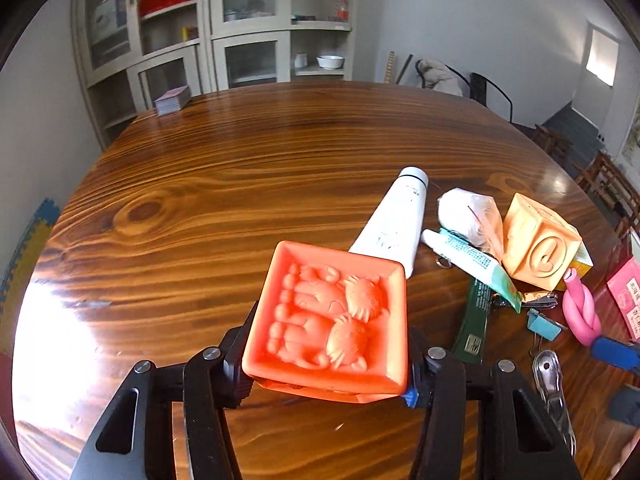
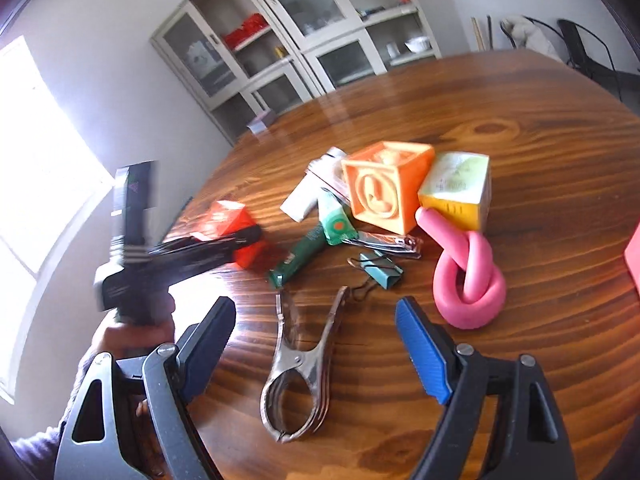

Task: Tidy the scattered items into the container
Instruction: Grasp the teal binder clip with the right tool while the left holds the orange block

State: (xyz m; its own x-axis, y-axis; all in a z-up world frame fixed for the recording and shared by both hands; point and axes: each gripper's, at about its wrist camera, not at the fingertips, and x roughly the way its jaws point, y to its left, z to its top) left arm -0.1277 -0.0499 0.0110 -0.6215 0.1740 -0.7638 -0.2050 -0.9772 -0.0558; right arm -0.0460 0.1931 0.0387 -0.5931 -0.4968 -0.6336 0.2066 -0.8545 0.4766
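My left gripper [image 1: 330,360] is shut on an orange-red toy block [image 1: 332,312] with lions in relief on its top face, one finger against each side. In the right wrist view the same block [image 2: 228,228] is blurred, just above the table. My right gripper [image 2: 314,312] stands open, its blue pads [image 2: 420,352] either side of a metal spring clamp [image 2: 300,364] that lies flat on the wood. A pink knotted tube [image 2: 468,280] lies just right of it. An orange letter cube [image 2: 384,188] stands behind.
A white tube [image 1: 396,224], small toothpaste tube [image 2: 336,220], green wrapped bar [image 2: 300,252], blue binder clip [image 2: 380,270], nail clipper [image 2: 388,244] and yellow box [image 2: 460,192] form the pile. A red printed box [image 1: 626,300] sits at the right edge. Cards [image 1: 173,99] lie far left.
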